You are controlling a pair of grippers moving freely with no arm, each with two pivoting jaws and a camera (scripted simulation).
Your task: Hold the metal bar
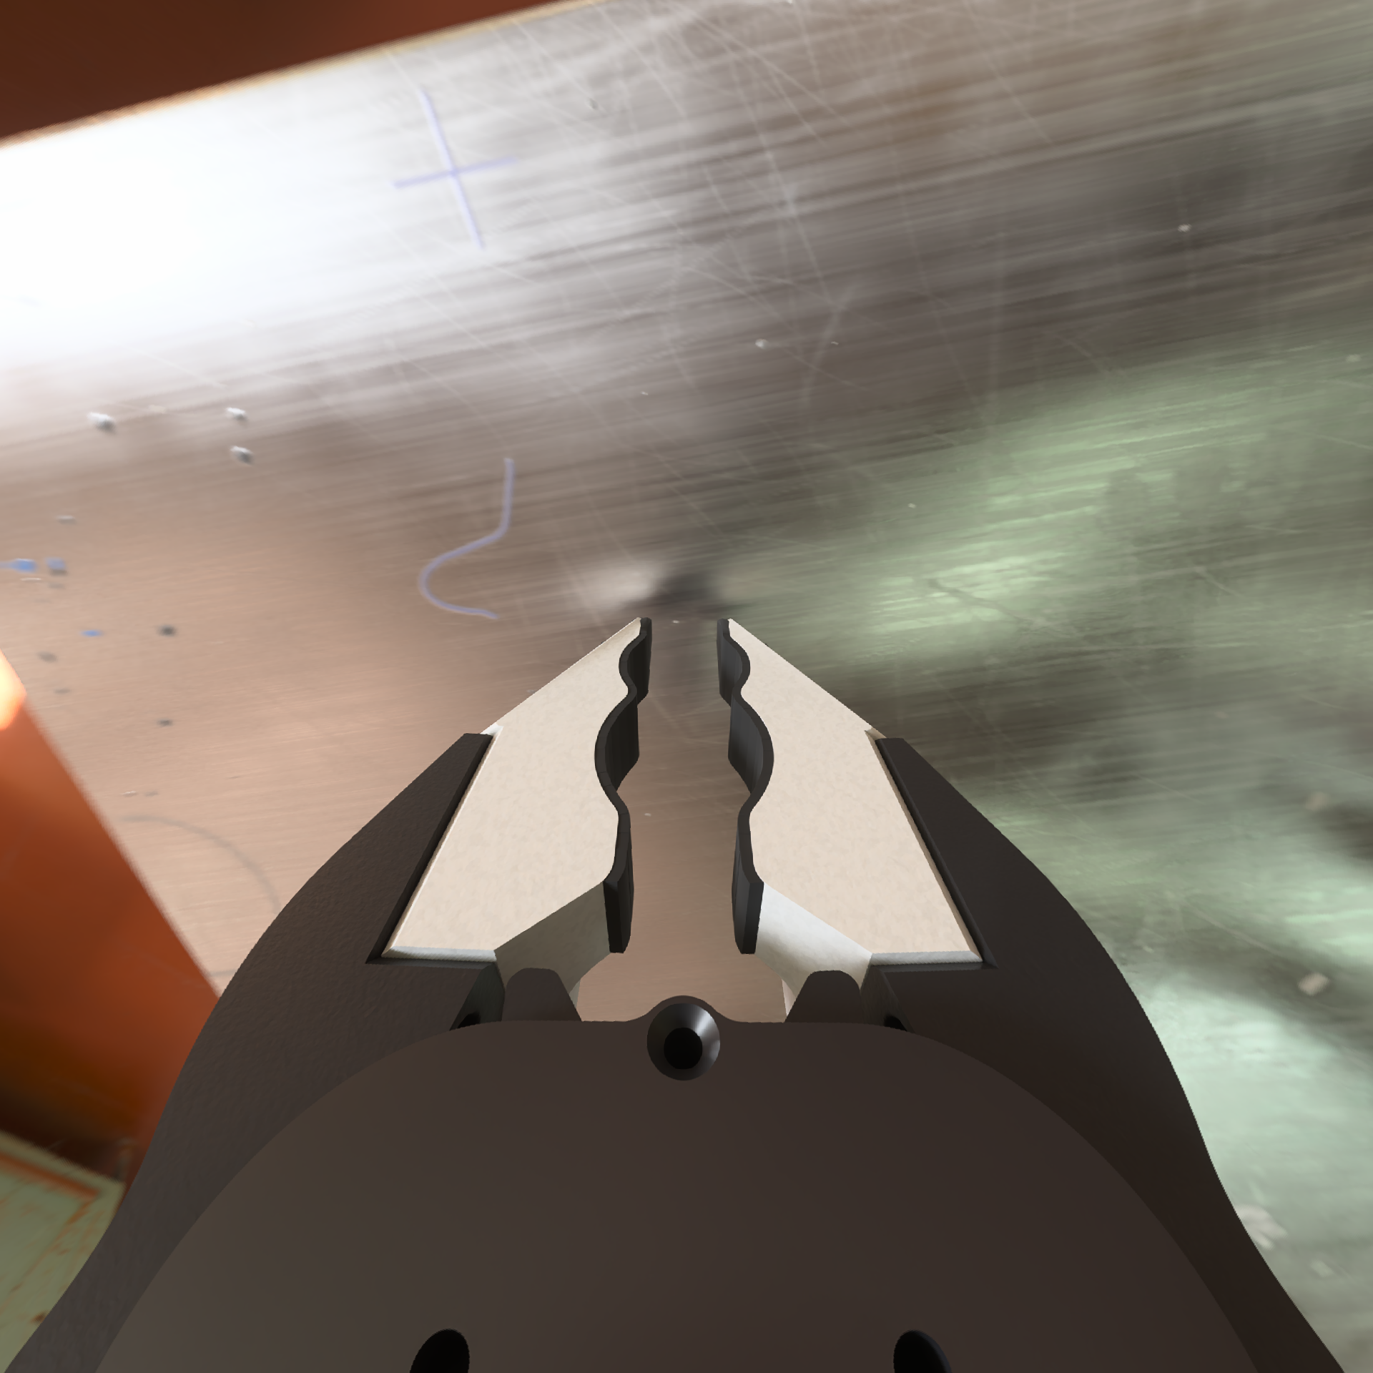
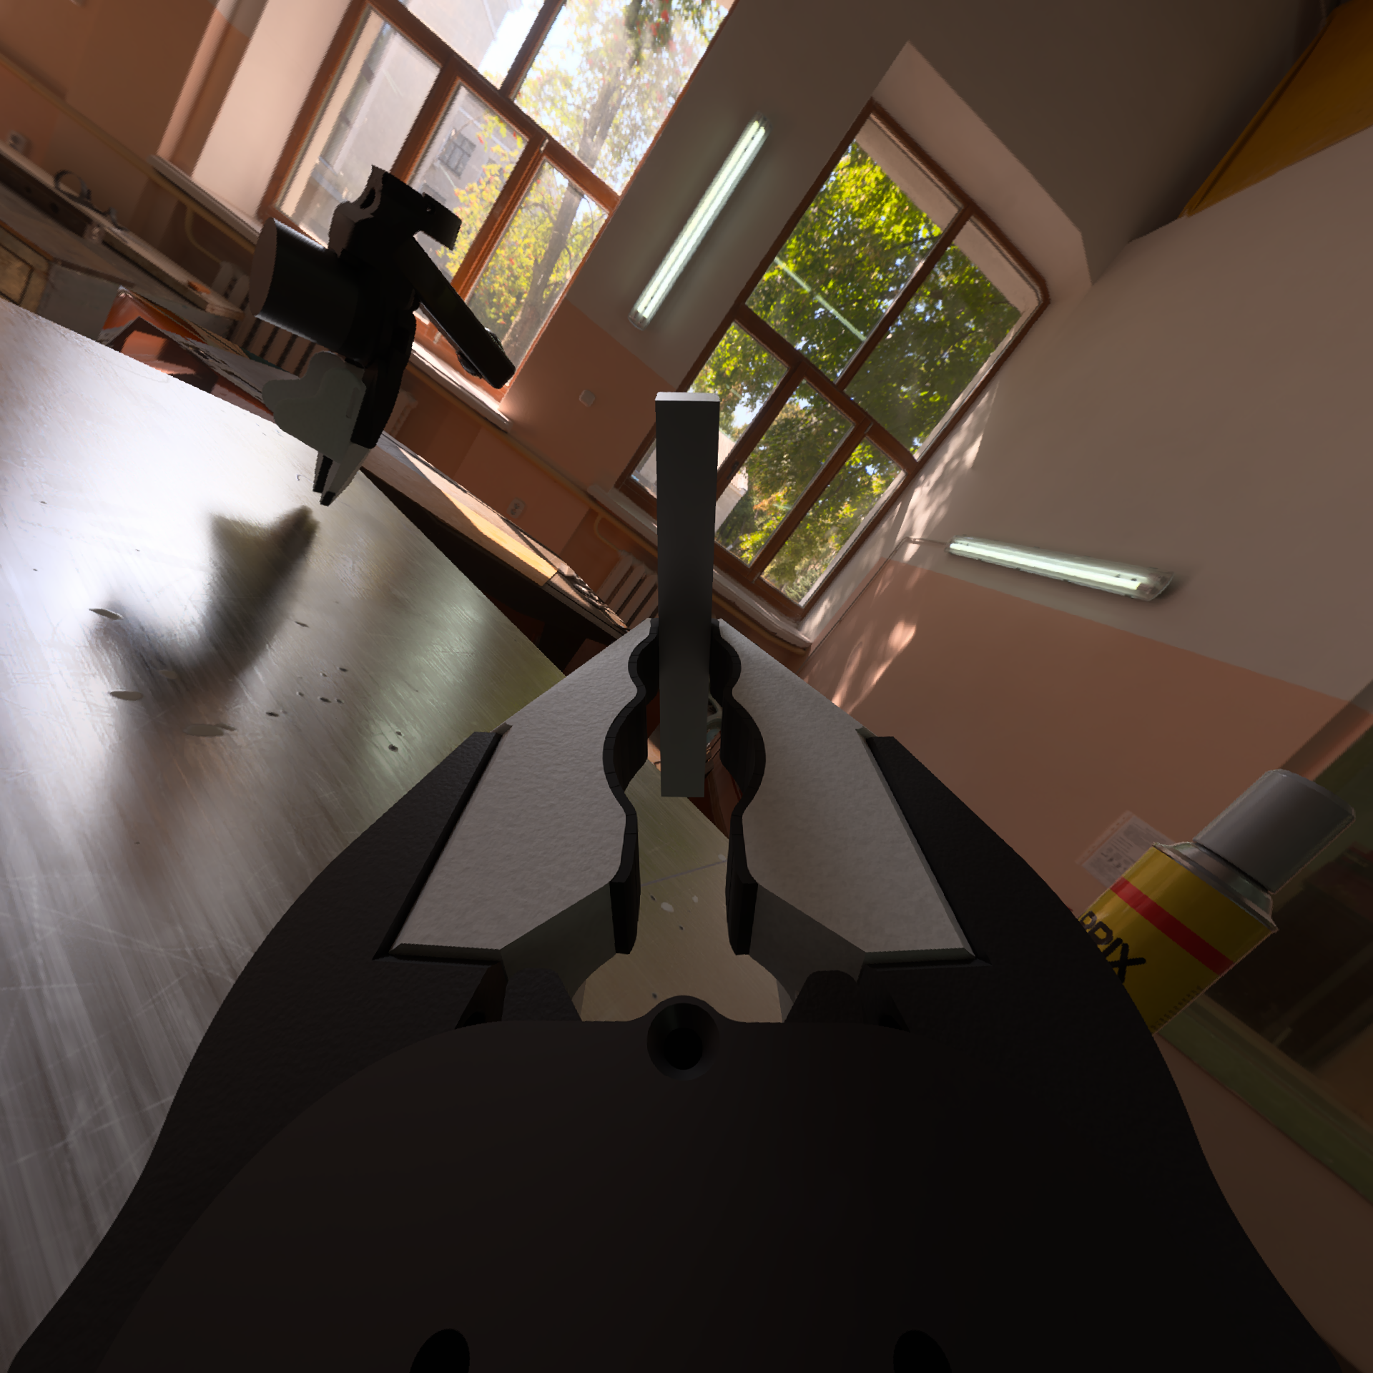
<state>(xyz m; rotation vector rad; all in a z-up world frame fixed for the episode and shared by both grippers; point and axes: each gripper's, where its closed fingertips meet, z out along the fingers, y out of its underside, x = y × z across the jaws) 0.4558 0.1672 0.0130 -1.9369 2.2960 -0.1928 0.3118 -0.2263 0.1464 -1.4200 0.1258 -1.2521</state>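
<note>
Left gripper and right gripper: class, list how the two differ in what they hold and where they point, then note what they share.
1. The right gripper is shut on the metal bar; the left gripper holds nothing, its jaws slightly apart.
2. The left gripper points down at the scratched metal table, just above it; the right gripper points out past the table edge towards the windows.

Shared: dark bodies, pale fingers, wavy black pads.

A yellow spray can stands beside the scratched metal table.

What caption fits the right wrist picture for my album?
Right gripper shut on the metal bar above the table, left gripper hovering nearby.
</note>
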